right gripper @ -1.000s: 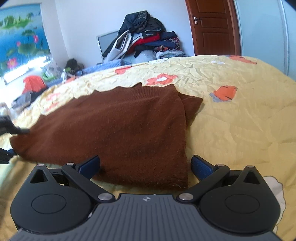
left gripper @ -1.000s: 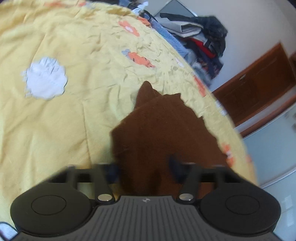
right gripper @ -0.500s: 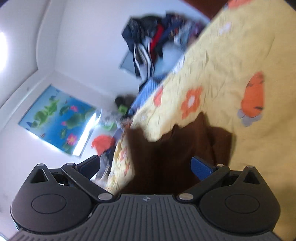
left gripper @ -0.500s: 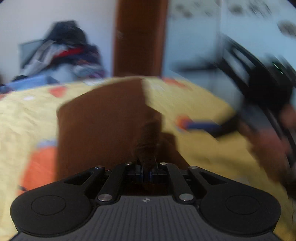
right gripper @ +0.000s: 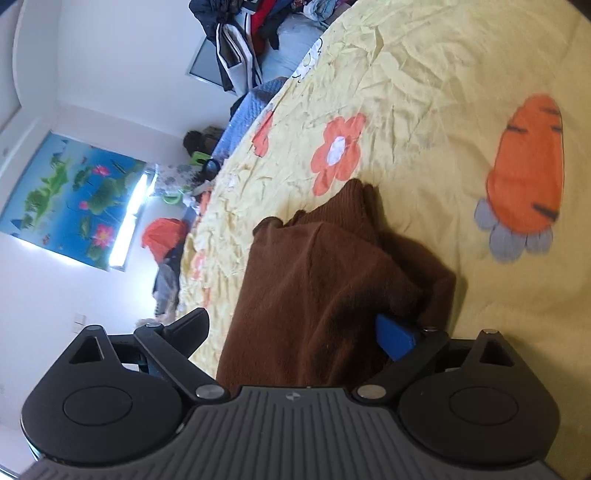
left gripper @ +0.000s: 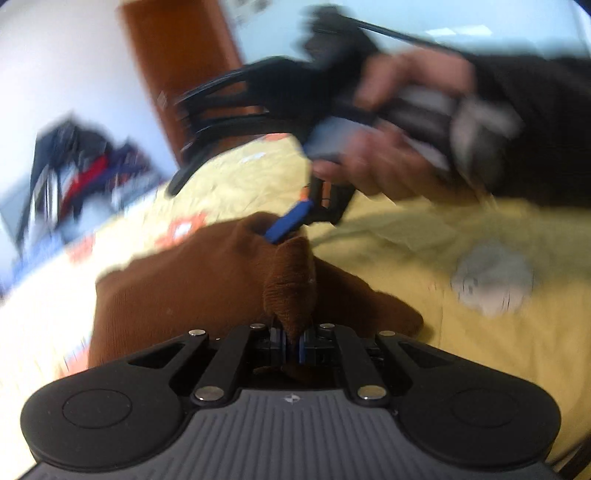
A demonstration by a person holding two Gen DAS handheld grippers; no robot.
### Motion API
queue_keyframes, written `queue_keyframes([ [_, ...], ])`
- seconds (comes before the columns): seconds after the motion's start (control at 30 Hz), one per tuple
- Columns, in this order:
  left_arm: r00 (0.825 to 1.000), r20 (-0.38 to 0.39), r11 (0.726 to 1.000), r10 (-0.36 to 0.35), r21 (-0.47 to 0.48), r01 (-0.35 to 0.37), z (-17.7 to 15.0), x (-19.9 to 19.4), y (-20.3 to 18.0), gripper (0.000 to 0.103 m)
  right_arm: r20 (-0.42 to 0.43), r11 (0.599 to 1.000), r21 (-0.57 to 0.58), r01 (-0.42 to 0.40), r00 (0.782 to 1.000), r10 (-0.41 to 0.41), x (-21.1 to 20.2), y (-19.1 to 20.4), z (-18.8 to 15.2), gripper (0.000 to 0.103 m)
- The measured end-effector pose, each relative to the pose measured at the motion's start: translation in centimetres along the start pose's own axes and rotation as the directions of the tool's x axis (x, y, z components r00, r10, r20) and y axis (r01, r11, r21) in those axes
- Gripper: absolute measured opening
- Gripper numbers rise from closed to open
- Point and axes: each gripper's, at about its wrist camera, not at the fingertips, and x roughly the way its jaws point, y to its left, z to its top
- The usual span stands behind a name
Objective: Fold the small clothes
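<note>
A brown knit garment (left gripper: pixel 184 288) lies bunched on the yellow bedspread (left gripper: pixel 498 362). My left gripper (left gripper: pixel 291 347) is shut on a pinched fold of it, which stands up between the pads. In the left wrist view a hand (left gripper: pixel 384 173) holds the right gripper just beyond that fold, with one blue pad (left gripper: pixel 288 221) touching the cloth. In its own view, my right gripper (right gripper: pixel 295 328) is rolled onto its side with its jaws wide and closing. The garment (right gripper: pixel 314 295) lies between them, draped against the blue pad (right gripper: pixel 395 334). The left view is blurred.
The bedspread (right gripper: pixel 424 92) carries orange flowers (right gripper: pixel 338 151) and a carrot print (right gripper: pixel 528 166). A heap of clothes (right gripper: pixel 251 33) sits at the far end of the bed. A wooden door (left gripper: pixel 184 66) stands behind, and a pond poster (right gripper: pixel 70 195) hangs on the wall.
The left gripper closed on the garment's edge, rolled and carried it across toward the right gripper. The right gripper rolled onto its side and moved in over the now doubled cloth.
</note>
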Motion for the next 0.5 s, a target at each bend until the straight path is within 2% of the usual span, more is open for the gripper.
queue_keyframes([
  [0.1, 0.999, 0.022, 0.995, 0.027, 0.098, -0.029, -0.8, 0.2, -1.4, 0.006, 0.028, 0.998, -0.040, 0.046, 0.999, -0.045, -1.3, 0.6, 0.3, 0.096],
  [0.23, 0.998, 0.065, 0.991, -0.013, 0.134, 0.004, -1.6, -0.1, -1.8, 0.008, 0.122, 0.992, -0.057, 0.113, 0.987, -0.106, -3.0, 0.4, 0.6, 0.098],
  [0.3, 0.995, 0.096, 0.988, -0.028, 0.152, 0.013, -2.0, -0.1, -1.9, 0.021, 0.122, 0.988, -0.051, 0.145, 0.983, -0.138, -2.3, -0.2, 1.0, 0.098],
  [0.37, 0.993, 0.111, 0.990, -0.029, 0.141, 0.013, -2.2, -0.2, -2.0, 0.026, 0.084, 0.983, -0.069, 0.172, 0.982, -0.167, -1.0, -0.5, 0.8, 0.092],
  [0.43, 0.993, 0.113, 0.992, -0.036, 0.121, 0.022, -2.4, -0.6, -1.7, 0.030, 0.070, 0.958, -0.153, 0.245, 0.969, -0.236, 0.5, -0.1, 0.2, 0.066],
  [0.47, 0.993, 0.114, 0.993, -0.040, 0.116, 0.027, -2.3, -0.9, -1.4, 0.035, 0.068, 0.936, -0.202, 0.288, 0.958, -0.280, 1.1, 0.2, 0.0, 0.030],
  [0.5, 0.992, 0.121, 0.993, -0.041, 0.111, 0.027, -2.6, -1.5, -1.1, 0.043, 0.069, 0.928, -0.225, 0.296, 0.955, -0.288, 1.3, 0.4, -0.1, 0.022],
])
